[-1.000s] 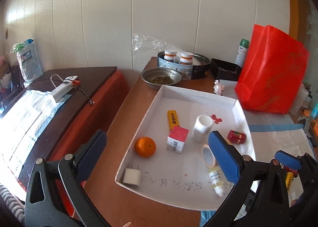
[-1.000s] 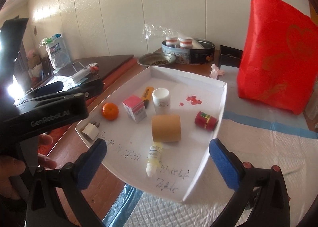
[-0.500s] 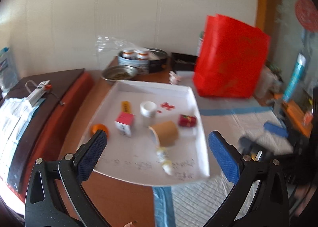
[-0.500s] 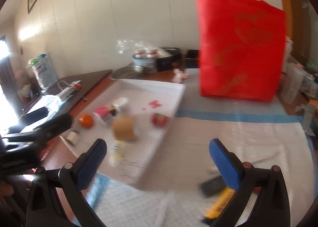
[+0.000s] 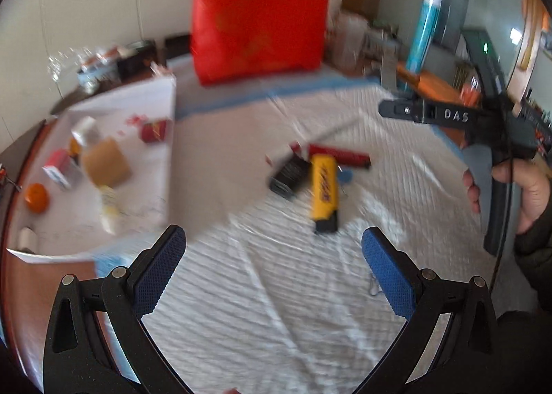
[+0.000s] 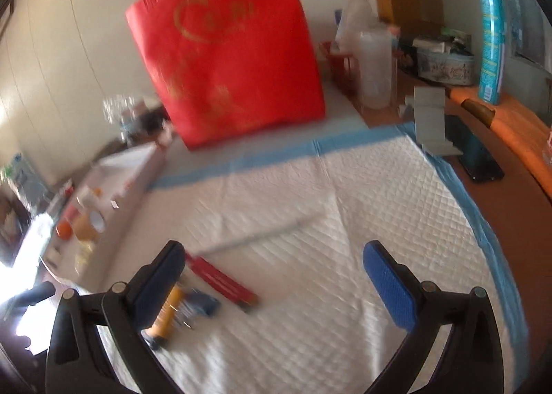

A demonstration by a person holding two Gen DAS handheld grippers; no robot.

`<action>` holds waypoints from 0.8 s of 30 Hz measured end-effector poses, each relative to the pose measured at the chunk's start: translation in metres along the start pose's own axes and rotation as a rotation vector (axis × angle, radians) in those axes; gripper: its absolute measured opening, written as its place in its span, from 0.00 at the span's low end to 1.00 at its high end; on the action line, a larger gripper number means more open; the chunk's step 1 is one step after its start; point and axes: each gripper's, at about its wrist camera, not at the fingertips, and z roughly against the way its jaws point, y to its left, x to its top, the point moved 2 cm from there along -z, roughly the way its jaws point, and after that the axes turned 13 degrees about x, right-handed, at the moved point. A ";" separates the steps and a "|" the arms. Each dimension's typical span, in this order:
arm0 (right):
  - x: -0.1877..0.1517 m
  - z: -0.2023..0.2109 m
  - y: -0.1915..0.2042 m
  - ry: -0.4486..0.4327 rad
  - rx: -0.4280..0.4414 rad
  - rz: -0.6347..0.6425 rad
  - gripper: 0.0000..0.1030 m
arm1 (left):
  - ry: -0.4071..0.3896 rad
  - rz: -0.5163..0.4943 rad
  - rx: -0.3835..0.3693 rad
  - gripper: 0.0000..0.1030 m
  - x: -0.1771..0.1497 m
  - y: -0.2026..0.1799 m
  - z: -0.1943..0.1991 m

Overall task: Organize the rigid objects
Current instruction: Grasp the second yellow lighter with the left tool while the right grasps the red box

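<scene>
White tray (image 5: 162,138) at far left with orange (image 5: 36,198), cardboard roll (image 5: 105,162), small boxes and bottles inside, all blurred; red bag (image 5: 258,11) stands behind on the table. Mid quilted pad (image 5: 276,283): black clip (image 5: 288,176), yellow cutter (image 5: 323,192), red stick (image 5: 339,156) lying close together, loose on the pad. Left gripper (image 5: 272,266) spread wide and empty over the pad, right gripper (image 6: 272,276) spread wide, empty, with the cutter partly behind its left finger
</scene>
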 end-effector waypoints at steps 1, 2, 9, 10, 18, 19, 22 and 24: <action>-0.002 -0.004 -0.001 0.024 0.009 0.011 1.00 | 0.016 0.000 -0.005 1.00 0.000 -0.006 -0.004; -0.005 -0.007 -0.002 0.046 0.013 0.028 1.00 | 0.029 0.005 -0.007 1.00 0.002 -0.012 -0.008; -0.024 -0.028 0.013 0.203 0.110 0.254 0.64 | 0.095 0.050 -0.023 0.81 0.016 -0.027 -0.034; -0.024 -0.032 0.014 0.220 0.116 0.270 0.56 | 0.106 0.045 -0.025 0.72 0.018 -0.031 -0.039; -0.022 -0.062 0.028 0.317 0.248 0.378 0.34 | 0.145 0.041 -0.002 0.59 0.029 -0.052 -0.063; -0.024 -0.066 0.032 0.334 0.262 0.397 0.30 | 0.148 0.039 0.003 0.57 0.030 -0.053 -0.065; -0.027 -0.073 0.043 0.340 0.256 0.470 0.29 | 0.173 0.031 0.052 0.39 0.030 -0.057 -0.077; -0.030 -0.075 0.050 0.344 0.261 0.506 0.23 | 0.155 0.026 0.062 0.24 0.031 -0.058 -0.076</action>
